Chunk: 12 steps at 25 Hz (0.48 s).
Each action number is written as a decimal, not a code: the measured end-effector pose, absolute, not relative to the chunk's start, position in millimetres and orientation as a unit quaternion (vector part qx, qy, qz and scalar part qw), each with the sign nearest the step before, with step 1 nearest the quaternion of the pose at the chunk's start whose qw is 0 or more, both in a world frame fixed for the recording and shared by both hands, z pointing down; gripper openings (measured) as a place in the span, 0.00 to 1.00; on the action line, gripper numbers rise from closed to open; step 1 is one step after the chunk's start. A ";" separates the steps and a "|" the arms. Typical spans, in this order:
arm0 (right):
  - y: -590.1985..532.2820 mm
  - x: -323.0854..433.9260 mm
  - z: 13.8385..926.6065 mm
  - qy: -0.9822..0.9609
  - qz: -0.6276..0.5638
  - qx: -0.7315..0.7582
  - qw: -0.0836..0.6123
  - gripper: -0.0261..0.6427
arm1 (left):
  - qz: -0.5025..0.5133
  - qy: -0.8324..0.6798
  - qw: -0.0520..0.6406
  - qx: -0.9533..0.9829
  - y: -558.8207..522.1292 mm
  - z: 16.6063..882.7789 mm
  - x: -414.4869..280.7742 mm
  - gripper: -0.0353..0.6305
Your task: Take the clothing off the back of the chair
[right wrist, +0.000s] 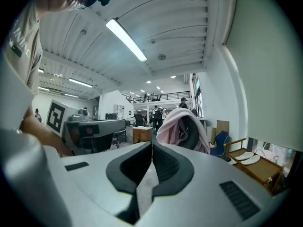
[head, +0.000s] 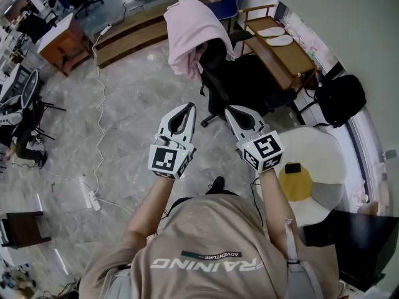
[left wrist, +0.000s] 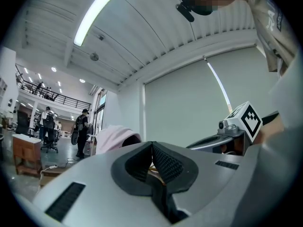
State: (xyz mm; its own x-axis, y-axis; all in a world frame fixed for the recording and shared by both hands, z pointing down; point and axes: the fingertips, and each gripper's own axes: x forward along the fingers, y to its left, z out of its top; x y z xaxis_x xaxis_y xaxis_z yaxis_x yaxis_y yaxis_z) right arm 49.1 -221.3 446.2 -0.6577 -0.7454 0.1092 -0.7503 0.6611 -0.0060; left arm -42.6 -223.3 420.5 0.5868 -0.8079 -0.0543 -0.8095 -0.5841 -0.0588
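Both closed, left gripper [head: 188,106] beside right gripper [head: 230,109], level, facing clothing [head: 187,33]

My left gripper [head: 188,106] and right gripper [head: 229,109] sit side by side before me, the chair [head: 249,83] just ahead of them with the clothing [head: 187,30] draped over its back, a desk [head: 287,58] to the chair's right, and a cable [head: 100,104] on the floor to my left.

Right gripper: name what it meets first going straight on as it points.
Likely the pink garment draped over the black chair, on its back, slightly right of the right gripper's line; depth is unclear.
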 end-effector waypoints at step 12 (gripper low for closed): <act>-260.0 67.7 454.1 -0.921 0.036 0.384 0.045 0.08 | 0.003 0.485 0.024 -0.874 -264.8 430.5 -28.4 0.07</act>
State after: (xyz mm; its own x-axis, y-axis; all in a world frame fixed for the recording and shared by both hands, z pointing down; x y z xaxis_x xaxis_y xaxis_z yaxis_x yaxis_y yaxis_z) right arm 67.7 -260.0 454.1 -0.7007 -0.7049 0.1103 -0.7114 0.7020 -0.0328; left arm -28.4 -264.8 430.5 0.5287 -0.8484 -0.0279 -0.8486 -0.5276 -0.0389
